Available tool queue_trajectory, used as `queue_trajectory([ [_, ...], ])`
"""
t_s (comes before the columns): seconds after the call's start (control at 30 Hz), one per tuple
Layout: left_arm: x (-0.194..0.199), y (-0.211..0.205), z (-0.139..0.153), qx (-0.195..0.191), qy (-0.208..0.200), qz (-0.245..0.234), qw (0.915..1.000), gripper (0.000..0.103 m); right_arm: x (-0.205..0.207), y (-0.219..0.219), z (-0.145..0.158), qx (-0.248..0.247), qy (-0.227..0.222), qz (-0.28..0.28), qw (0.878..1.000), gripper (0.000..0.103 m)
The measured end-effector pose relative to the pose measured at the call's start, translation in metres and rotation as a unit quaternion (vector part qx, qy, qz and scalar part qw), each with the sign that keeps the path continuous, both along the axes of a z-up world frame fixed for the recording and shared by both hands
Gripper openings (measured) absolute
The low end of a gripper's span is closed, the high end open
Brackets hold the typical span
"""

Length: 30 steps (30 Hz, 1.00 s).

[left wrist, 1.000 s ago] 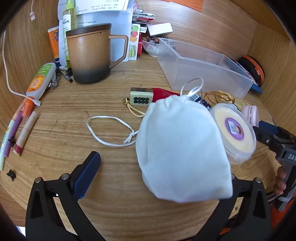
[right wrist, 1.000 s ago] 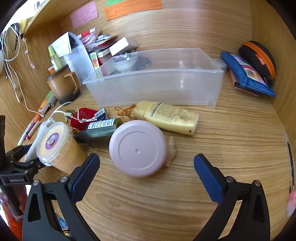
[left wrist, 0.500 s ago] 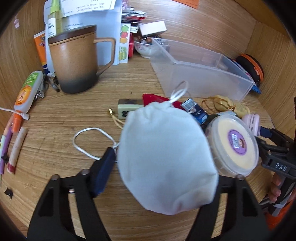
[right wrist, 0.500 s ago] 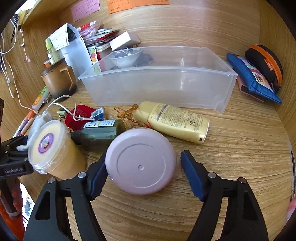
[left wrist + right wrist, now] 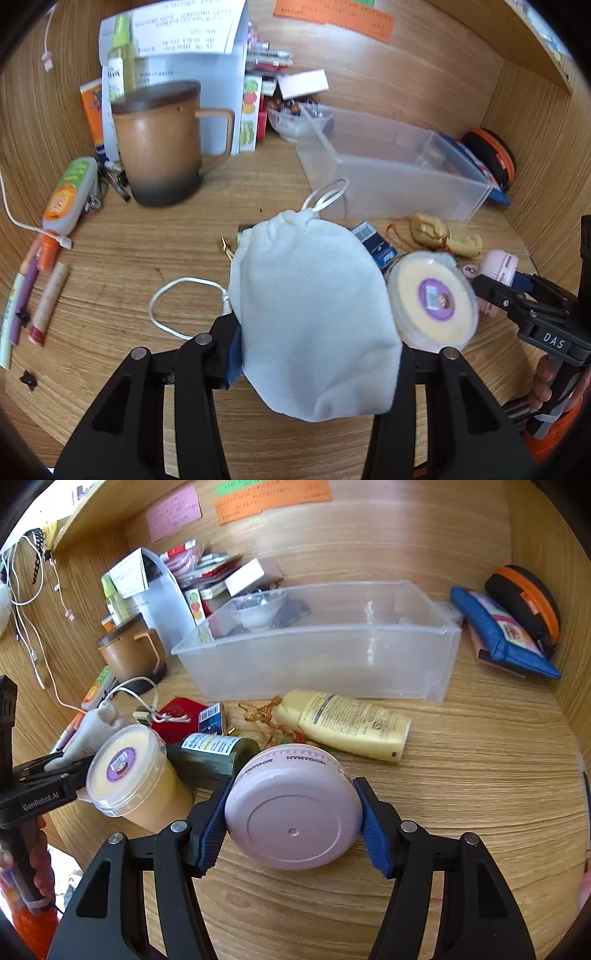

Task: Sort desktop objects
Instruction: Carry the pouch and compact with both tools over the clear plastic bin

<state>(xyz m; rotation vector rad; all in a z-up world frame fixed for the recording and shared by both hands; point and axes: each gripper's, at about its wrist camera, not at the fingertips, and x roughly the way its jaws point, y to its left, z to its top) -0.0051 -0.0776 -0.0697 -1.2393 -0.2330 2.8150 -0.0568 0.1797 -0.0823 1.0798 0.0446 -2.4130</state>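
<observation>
My left gripper (image 5: 317,354) is shut on a white drawstring pouch (image 5: 314,314), which fills the middle of the left wrist view and hides the right finger. My right gripper (image 5: 293,819) is shut on a round lilac case (image 5: 293,812), blue pads pressed on both its sides. A clear plastic bin (image 5: 321,653) stands behind, also in the left wrist view (image 5: 391,170). A lidded yellow cup (image 5: 129,771) stands between the two grippers, also in the left wrist view (image 5: 432,301).
A brown lidded mug (image 5: 162,144), pens (image 5: 26,295) and a tube (image 5: 70,195) lie left. A yellow lotion tube (image 5: 347,723), a dark green bottle (image 5: 214,753), a red pouch (image 5: 177,716) and a blue card box (image 5: 212,718) lie before the bin. A blue wallet (image 5: 502,635) and an orange-black case (image 5: 524,602) sit right.
Both grippers have closed: the left one on the white pouch, the right one on the lilac case. Both pushed forward over the last second.
</observation>
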Motion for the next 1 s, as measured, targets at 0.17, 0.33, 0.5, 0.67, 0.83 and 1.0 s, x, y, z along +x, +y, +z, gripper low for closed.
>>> queue_trajectory([
  [0.17, 0.004, 0.001, 0.022, 0.0, 0.028, -0.003, 0.9996, 0.044, 0.005, 0.006, 0.013, -0.005, 0.015, 0.0, 1.0, 0.06],
  [0.33, 0.005, 0.009, 0.043, -0.002, 0.052, -0.014, 0.9985, 0.044, 0.009, 0.011, 0.026, -0.006, 0.03, 0.003, 1.0, 0.06],
  [0.5, -0.003, 0.022, 0.059, 0.003, 0.065, -0.035, 0.9973, 0.044, 0.012, 0.016, 0.044, -0.005, 0.051, 0.006, 0.999, 0.06],
  [0.67, -0.012, 0.035, 0.078, 0.001, 0.082, -0.058, 0.995, 0.044, 0.012, 0.016, 0.063, 0.006, 0.078, 0.007, 0.997, 0.06],
  [0.83, -0.023, 0.048, 0.095, -0.008, 0.097, -0.071, 0.9928, 0.044, 0.005, 0.017, 0.08, 0.01, 0.094, 0.002, 0.996, 0.06],
  [1.0, -0.041, 0.053, 0.107, -0.007, 0.102, -0.079, 0.9915, 0.044, -0.006, 0.017, 0.097, 0.018, 0.115, -0.001, 0.993, 0.06],
])
